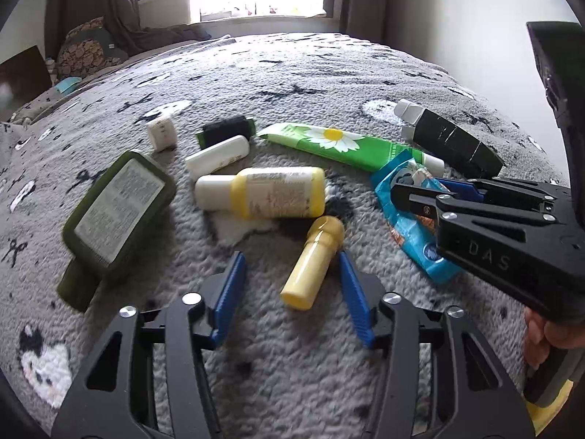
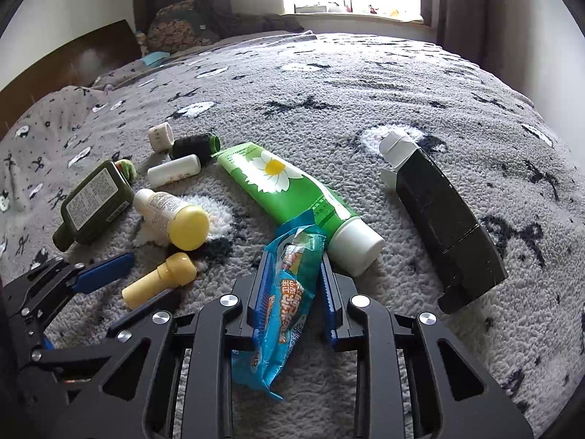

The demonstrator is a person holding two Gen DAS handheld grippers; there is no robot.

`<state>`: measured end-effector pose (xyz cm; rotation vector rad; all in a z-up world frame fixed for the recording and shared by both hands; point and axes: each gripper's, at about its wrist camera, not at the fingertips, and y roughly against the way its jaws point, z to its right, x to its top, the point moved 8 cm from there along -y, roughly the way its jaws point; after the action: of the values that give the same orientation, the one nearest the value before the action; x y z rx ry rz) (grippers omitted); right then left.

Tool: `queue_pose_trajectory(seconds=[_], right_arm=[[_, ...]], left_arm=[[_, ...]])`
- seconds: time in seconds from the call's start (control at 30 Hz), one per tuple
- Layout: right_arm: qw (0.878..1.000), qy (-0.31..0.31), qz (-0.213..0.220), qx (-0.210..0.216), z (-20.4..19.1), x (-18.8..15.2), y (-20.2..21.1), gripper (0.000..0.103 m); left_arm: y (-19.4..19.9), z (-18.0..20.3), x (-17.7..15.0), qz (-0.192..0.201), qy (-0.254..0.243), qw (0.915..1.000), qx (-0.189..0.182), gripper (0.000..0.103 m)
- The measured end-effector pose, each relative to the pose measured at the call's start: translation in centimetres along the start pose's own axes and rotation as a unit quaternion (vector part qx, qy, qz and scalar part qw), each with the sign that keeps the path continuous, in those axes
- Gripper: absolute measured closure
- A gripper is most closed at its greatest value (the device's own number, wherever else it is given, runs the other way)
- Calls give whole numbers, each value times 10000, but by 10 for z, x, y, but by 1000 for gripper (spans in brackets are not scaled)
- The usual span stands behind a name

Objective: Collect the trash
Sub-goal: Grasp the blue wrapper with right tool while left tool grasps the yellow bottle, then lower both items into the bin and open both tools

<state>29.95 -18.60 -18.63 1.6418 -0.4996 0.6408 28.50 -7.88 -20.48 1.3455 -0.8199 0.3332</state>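
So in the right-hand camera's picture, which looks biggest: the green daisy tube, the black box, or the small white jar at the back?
Largest to smallest:
1. Black box and green daisy tube: too alike to rank.
2. Small white jar: clearly smallest, though it lies farthest away.

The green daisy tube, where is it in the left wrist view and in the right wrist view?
Left wrist view: green daisy tube lies right of centre, cap pointing right.
Right wrist view: it lies at centre, cap toward the camera, just beyond the right tool.
Shared landmark: the blue snack wrapper, touching the tube's cap end in both.
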Motion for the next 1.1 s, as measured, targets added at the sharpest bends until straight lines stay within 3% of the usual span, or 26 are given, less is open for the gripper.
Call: queue_pose_trajectory(seconds=[0.23,0.67,1.1], right_arm=[[9999,111,12,-46,2,-8,13,82],[9996,121,233,46,2,-51,75,84],[9969,320,649,323,-18,-110,161,85]], left_arm=[[-1,6,-3,-114,-175,9998,-47,87],[54,21,-53,-111,-34,9999,-115,87],[130,43,-109,208,-28,9997,-126,87]])
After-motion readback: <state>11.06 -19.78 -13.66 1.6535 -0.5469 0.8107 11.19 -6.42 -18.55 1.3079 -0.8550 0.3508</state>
